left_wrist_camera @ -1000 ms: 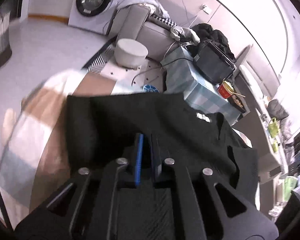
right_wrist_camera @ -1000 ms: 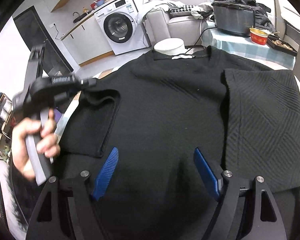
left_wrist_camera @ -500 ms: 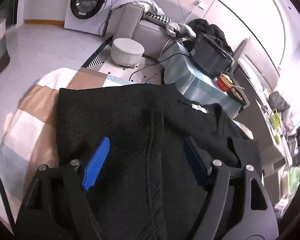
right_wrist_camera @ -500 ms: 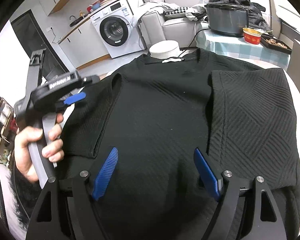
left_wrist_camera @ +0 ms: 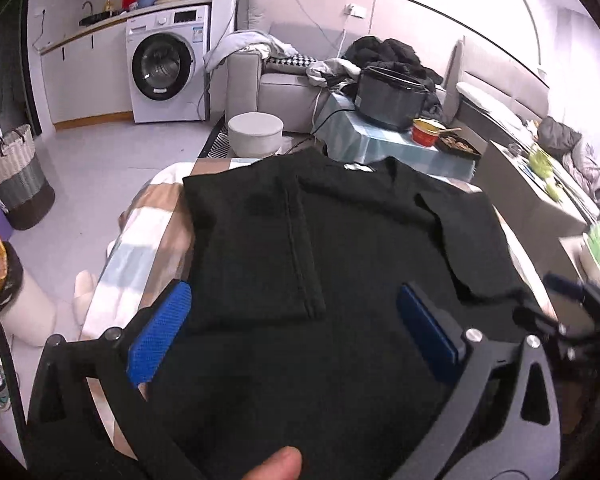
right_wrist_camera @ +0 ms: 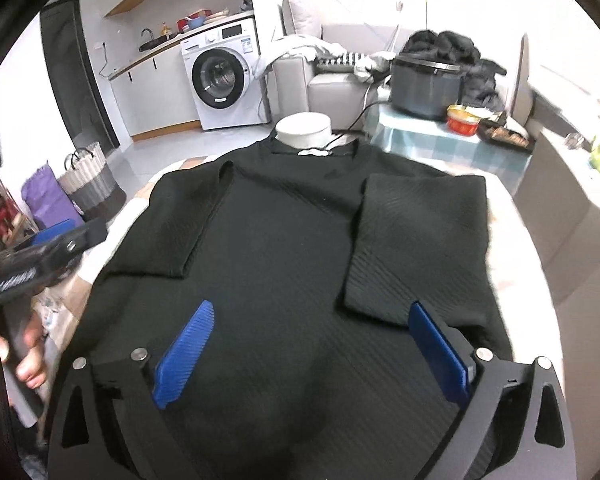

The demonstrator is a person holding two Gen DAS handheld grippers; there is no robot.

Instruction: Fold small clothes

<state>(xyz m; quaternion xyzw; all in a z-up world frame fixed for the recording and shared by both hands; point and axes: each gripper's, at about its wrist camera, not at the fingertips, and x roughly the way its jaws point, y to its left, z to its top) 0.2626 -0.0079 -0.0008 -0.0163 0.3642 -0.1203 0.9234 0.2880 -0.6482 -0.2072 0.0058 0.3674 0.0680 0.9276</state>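
Your black sweater (right_wrist_camera: 284, 240) lies flat on the checked bench (left_wrist_camera: 156, 216), filling the centre of both views, both sleeves folded in over its body. Your left tongs (left_wrist_camera: 296, 320) and right tongs (right_wrist_camera: 312, 340) are both opening wide above it, gripping nothing. Past the collar, top centre, stand a white stool (right_wrist_camera: 304, 130), a washing machine (right_wrist_camera: 220, 80) and a dark cooker (right_wrist_camera: 424, 84); a laundry basket (left_wrist_camera: 18, 176) sits at left

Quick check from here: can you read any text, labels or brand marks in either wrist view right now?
None legible.
Left gripper: white lettering on its body, blurred.
Washing machine: panel print and door sticker too small.
Black top: white neck tag, no readable print.
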